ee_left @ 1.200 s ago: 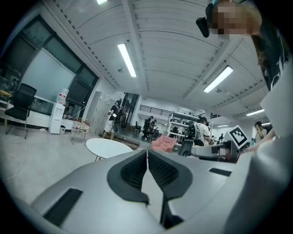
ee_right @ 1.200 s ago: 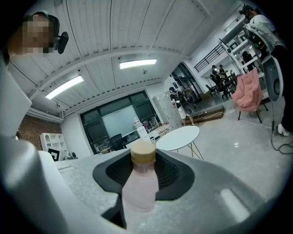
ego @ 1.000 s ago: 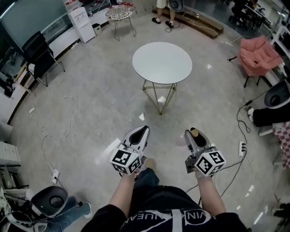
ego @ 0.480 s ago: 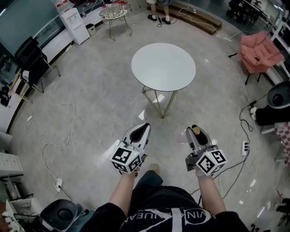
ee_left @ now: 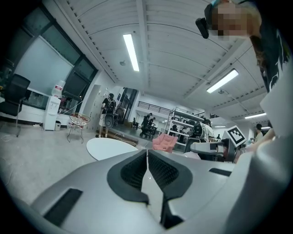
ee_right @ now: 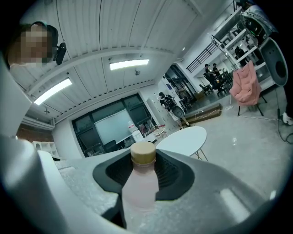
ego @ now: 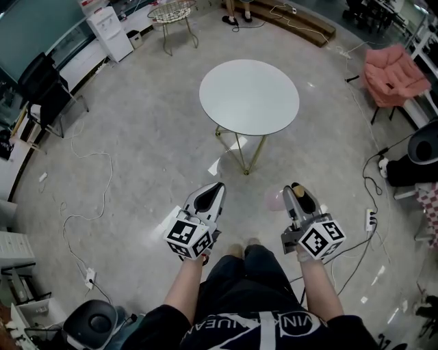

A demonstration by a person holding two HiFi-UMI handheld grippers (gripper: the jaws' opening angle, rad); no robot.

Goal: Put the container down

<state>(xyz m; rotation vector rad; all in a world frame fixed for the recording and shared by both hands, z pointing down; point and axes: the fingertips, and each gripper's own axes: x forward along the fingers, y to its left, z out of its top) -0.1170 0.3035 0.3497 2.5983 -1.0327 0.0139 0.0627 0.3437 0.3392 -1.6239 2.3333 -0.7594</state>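
The container is a small pale pink bottle with a tan cap. My right gripper is shut on it, the black pads pressing its neck from both sides. In the head view the bottle pokes out left of the right gripper, held above the floor. My left gripper is shut with nothing in it; its pads meet in the left gripper view. A round white table stands ahead on the floor, also seen as a white table past the bottle.
A pink chair stands at the right, a black chair and a white water dispenser at the left. Cables trail over the grey floor, with a power strip near my right. A wire side table stands at the back.
The view has shifted a little toward the round table. Both grippers keep their pose, the right one still holding the bottle.
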